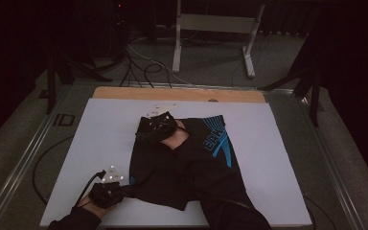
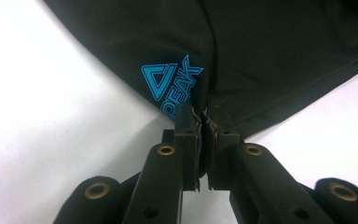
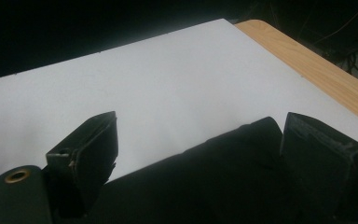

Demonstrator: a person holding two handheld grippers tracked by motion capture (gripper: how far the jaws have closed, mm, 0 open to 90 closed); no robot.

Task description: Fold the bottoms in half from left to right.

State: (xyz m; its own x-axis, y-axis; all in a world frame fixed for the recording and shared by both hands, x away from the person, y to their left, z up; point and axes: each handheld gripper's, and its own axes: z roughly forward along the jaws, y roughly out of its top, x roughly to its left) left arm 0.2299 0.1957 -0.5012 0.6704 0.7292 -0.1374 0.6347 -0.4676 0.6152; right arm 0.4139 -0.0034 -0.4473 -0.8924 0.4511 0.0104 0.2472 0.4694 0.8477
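L gripper (image 2: 204, 140): jaws pinched tight on near-left edge of black garment (image 1: 187, 163), fabric squeezed between pads, beside blue triangle logo (image 2: 170, 86). R gripper (image 3: 196, 154): jaws wide apart, garment's far edge lying between them, pads not pressing it; seen at cloth's top-left in high view (image 1: 158, 125). Garment spread mid white board (image 1: 100, 139), blue print (image 1: 218, 141) facing up. Wood tabletop strip (image 1: 172, 93) beyond board.

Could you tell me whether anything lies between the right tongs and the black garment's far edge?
Nothing visible does: the right tongs stand open with the black garment edge already between them, on the white board.
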